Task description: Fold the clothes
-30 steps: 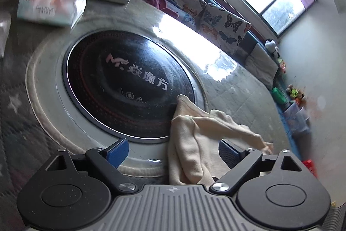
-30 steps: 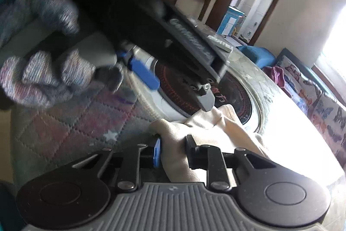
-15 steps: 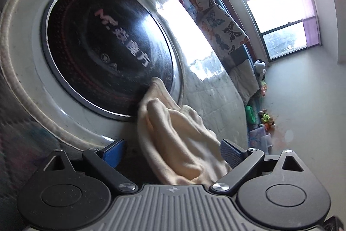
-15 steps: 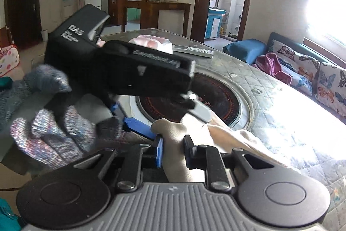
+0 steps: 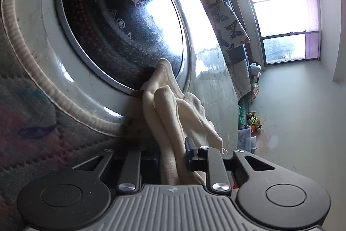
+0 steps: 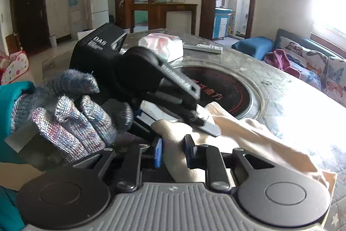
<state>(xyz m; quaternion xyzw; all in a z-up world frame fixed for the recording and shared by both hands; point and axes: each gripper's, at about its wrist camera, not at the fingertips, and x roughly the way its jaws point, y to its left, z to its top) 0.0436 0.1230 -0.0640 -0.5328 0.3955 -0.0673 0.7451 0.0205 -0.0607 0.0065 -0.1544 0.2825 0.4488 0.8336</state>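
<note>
Daylight from the window (image 5: pixel 283 14) glares off the round counter (image 6: pixel 292 101), washing out its quilted cover on the right and part of the black glass cooktop (image 5: pixel 121 21) set in its middle. Red lettering on the cooktop reads "Mr." followed by Chinese characters, half lost in the reflection.

Cream cloth (image 5: pixel 173 114) lies bunched at the cooktop's near edge, its lower end hidden behind both tools. In its own view the left claw (image 5: pixel 173 157) is closing with the cloth between its pads. The right claw (image 6: pixel 173 153) has the same cloth (image 6: pixel 248 133) between its blue pads and is easing open; whether they still press it is hard to tell.

From the right wrist, the left tool's body shows "DAS" in white, with smaller print too fine to read. A knitted glove (image 6: pixel 71 118) wraps its handle. Far across the counter sit a pink-and-white packet (image 6: pixel 162 44) and a remote (image 6: pixel 203 49), their labels unreadable.
</note>
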